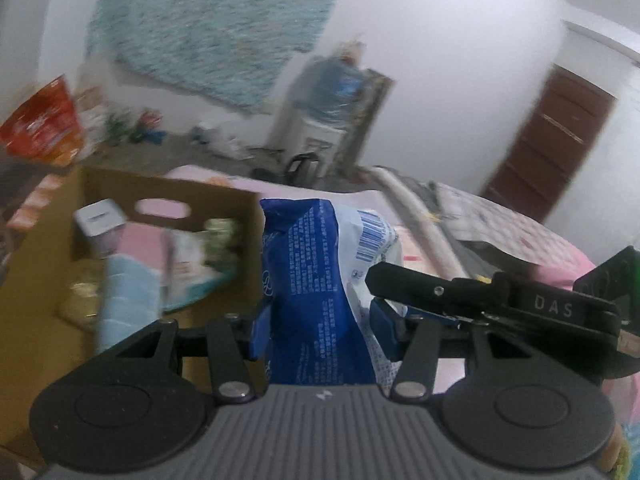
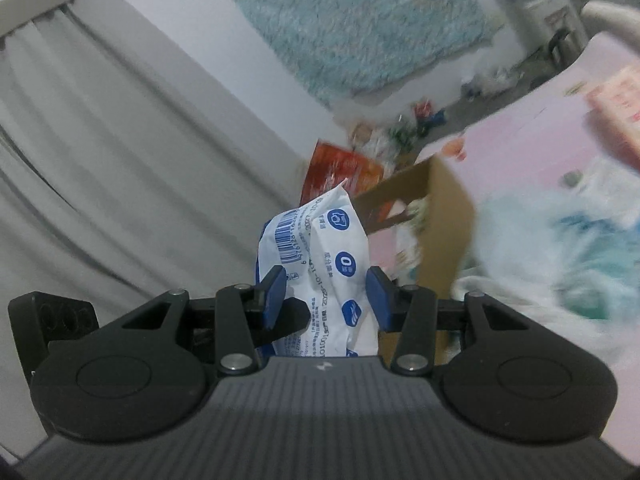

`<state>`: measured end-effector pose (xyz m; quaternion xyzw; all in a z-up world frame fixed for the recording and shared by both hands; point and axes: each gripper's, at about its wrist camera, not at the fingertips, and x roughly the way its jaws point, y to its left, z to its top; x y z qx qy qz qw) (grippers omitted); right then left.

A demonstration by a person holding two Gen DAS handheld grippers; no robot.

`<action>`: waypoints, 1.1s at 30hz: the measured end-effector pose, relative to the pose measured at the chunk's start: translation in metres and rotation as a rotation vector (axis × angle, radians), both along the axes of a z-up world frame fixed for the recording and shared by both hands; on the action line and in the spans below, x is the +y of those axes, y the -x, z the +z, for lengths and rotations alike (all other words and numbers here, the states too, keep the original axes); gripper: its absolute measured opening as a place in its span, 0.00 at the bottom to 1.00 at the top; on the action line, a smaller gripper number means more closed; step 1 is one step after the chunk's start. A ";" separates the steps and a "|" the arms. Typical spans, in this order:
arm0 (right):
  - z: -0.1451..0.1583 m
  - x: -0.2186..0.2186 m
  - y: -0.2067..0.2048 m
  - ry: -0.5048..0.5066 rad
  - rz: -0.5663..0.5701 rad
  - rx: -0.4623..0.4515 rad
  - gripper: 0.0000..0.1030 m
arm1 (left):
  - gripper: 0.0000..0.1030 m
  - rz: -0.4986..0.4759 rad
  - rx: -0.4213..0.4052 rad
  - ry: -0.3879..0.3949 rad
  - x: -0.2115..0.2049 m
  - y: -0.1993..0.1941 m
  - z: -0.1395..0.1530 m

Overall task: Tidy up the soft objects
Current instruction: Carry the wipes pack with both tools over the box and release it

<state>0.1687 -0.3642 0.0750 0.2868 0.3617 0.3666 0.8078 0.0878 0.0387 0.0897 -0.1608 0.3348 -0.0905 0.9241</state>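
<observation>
A soft blue and white plastic pack (image 1: 312, 272) with a barcode is held up in the air by both grippers. My left gripper (image 1: 322, 328) is shut on its blue side, the blue pads pressing in. One of my right gripper's fingers (image 1: 420, 286) reaches in from the right onto the pack's white end. In the right wrist view my right gripper (image 2: 326, 298) is shut on the pack (image 2: 332, 248), whose white end sticks up. An open cardboard box (image 1: 224, 204) stands just left of the pack, with several soft packs and a light blue cloth inside. The box (image 2: 444, 216) lies right of the pack here.
The box rests on a pink bed cover (image 2: 520, 140). A fluffy teal and white cloth (image 2: 580, 240) lies on the bed. A grey curtain (image 2: 120, 160) hangs at the left. Red bags (image 1: 44, 124), a water dispenser (image 1: 332, 92) and a brown door (image 1: 552, 140) stand beyond.
</observation>
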 end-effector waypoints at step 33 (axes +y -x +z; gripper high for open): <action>-0.017 0.048 -0.040 0.028 -0.014 0.044 0.66 | 0.74 0.114 0.180 0.044 0.086 -0.049 -0.055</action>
